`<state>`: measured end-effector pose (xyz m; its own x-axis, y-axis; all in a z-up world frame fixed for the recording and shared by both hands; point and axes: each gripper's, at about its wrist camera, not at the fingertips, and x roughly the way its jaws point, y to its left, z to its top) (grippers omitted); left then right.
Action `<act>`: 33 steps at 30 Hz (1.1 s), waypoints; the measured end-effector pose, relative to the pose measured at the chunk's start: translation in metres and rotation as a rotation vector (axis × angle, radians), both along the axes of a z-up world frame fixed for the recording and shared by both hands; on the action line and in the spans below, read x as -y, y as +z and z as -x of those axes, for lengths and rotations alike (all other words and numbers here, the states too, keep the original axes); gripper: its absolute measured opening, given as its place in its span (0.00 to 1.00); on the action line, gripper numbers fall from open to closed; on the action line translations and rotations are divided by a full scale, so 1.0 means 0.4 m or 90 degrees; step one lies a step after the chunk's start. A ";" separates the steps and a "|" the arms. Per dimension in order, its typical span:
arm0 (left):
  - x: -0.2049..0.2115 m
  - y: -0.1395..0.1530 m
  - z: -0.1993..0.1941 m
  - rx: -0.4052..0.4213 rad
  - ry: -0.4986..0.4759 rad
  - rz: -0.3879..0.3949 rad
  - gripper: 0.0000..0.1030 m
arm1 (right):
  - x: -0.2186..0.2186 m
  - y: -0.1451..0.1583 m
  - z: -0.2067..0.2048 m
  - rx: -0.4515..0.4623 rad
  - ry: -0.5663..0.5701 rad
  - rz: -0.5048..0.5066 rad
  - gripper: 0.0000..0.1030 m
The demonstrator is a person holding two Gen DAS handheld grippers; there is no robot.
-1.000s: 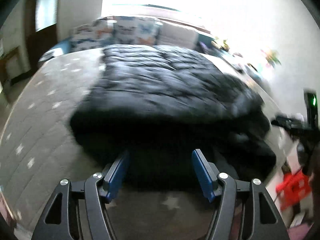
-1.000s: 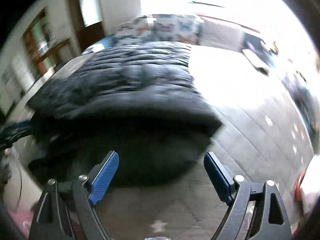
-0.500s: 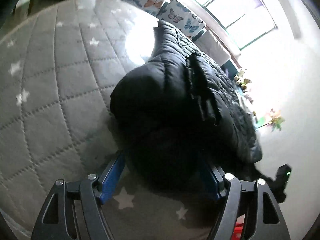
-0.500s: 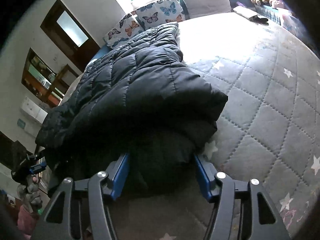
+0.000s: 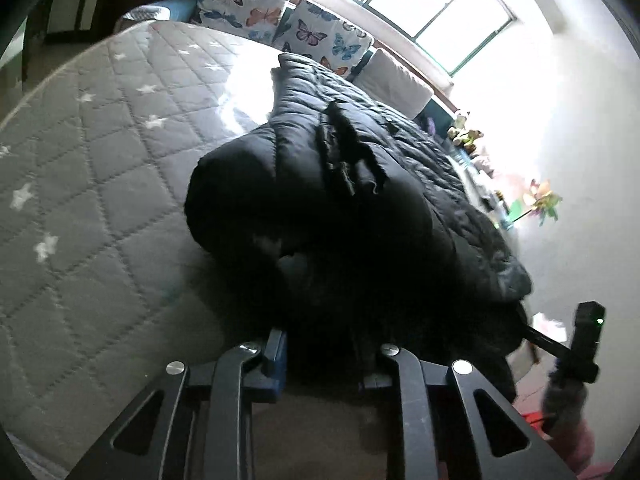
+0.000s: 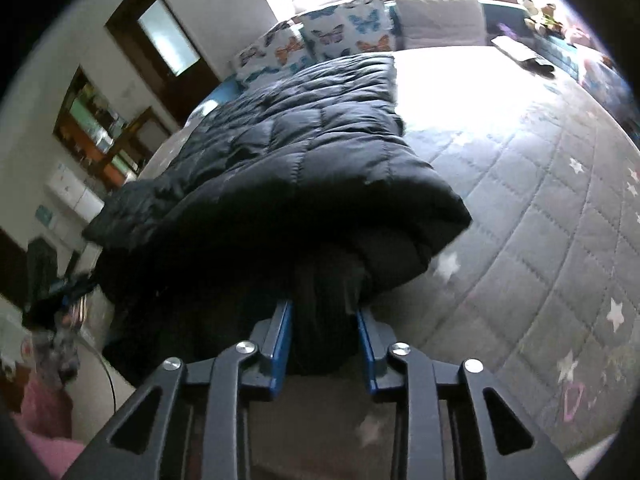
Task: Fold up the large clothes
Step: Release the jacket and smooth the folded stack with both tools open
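A large black quilted jacket [image 5: 360, 184] lies along the grey star-patterned mattress [image 5: 100, 200], its near end bunched into a thick fold. My left gripper [image 5: 324, 356] is at that near end, its jaws closing with dark fabric pinched between the blue pads. In the right wrist view the jacket [image 6: 304, 160] stretches toward the pillows. There my right gripper [image 6: 324, 336] is closing on a bunched fold at the near right corner, and the pads press on it. The fingertips are partly buried in fabric.
Butterfly pillows [image 5: 312, 32] and a white pillow [image 5: 400, 80] line the headboard under a bright window. Toys and flowers [image 5: 540, 204] sit along the right wall. Bare mattress [image 6: 540, 220] spreads right of the jacket. A wooden shelf [image 6: 100, 132] and a door stand at the left.
Both grippers came in low over the jacket's near edge and their jaws narrowed from wide open onto bunched fabric. The left view rolled and swung toward the jacket's left corner.
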<state>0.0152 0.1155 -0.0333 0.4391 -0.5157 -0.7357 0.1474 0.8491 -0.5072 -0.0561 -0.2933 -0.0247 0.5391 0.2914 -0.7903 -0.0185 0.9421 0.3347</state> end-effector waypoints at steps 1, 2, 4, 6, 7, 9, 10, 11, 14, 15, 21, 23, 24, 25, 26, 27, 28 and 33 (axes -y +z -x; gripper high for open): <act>-0.009 -0.006 -0.001 -0.003 -0.004 0.000 0.24 | -0.009 -0.011 0.007 -0.011 0.003 0.014 0.31; -0.015 -0.012 -0.003 -0.008 -0.005 0.002 0.24 | -0.011 -0.018 0.005 -0.013 0.002 0.023 0.31; -0.025 -0.011 -0.009 -0.021 -0.007 0.014 0.26 | 0.010 -0.036 -0.008 -0.027 -0.006 0.005 0.36; -0.028 0.009 -0.018 -0.026 -0.018 0.005 0.27 | 0.034 -0.021 -0.016 -0.041 -0.013 -0.028 0.37; -0.027 0.032 -0.017 -0.019 -0.028 -0.009 0.28 | 0.038 0.003 -0.016 -0.040 -0.009 -0.015 0.37; -0.028 0.075 -0.028 -0.015 -0.037 -0.035 0.28 | 0.030 0.062 -0.007 -0.015 0.005 0.038 0.37; -0.026 0.099 -0.023 -0.007 -0.042 -0.045 0.28 | 0.027 0.100 -0.005 0.001 0.016 0.056 0.37; -0.027 0.131 -0.014 0.014 -0.044 -0.058 0.28 | 0.025 0.139 -0.009 0.016 0.026 0.062 0.40; -0.013 0.233 -0.010 0.078 -0.051 -0.073 0.29 | 0.005 0.202 -0.041 0.054 0.051 0.078 0.51; -0.006 0.264 -0.011 0.097 -0.056 -0.066 0.30 | -0.003 0.210 -0.054 0.061 0.058 0.087 0.51; 0.114 0.375 -0.090 0.166 -0.106 -0.099 0.61 | -0.086 0.202 -0.185 0.064 0.106 0.116 0.51; 0.160 0.370 -0.123 0.167 -0.134 -0.121 0.61 | -0.111 0.181 -0.232 0.049 0.125 0.117 0.51; 0.181 0.358 -0.147 0.157 -0.145 -0.124 0.61 | -0.120 0.174 -0.233 0.044 0.128 0.123 0.51; 0.199 0.342 -0.176 0.138 -0.158 -0.124 0.61 | -0.127 0.163 -0.247 0.036 0.132 0.131 0.51; 0.206 0.322 -0.197 0.124 -0.162 -0.126 0.61 | -0.131 0.156 -0.253 0.030 0.137 0.138 0.51; 0.214 0.296 -0.225 0.104 -0.161 -0.133 0.60 | -0.138 0.142 -0.263 0.023 0.144 0.148 0.51; 0.221 0.268 -0.252 0.085 -0.167 -0.138 0.60 | -0.142 0.123 -0.275 0.012 0.145 0.163 0.51; 0.218 0.141 -0.298 0.048 -0.183 -0.162 0.59 | -0.134 0.010 -0.313 -0.065 0.148 0.176 0.52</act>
<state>0.1343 0.0283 0.0230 0.3611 -0.4308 -0.8270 0.4257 0.8652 -0.2649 0.0691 -0.2399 -0.0206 0.3985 0.1643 -0.9023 -0.2220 0.9718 0.0789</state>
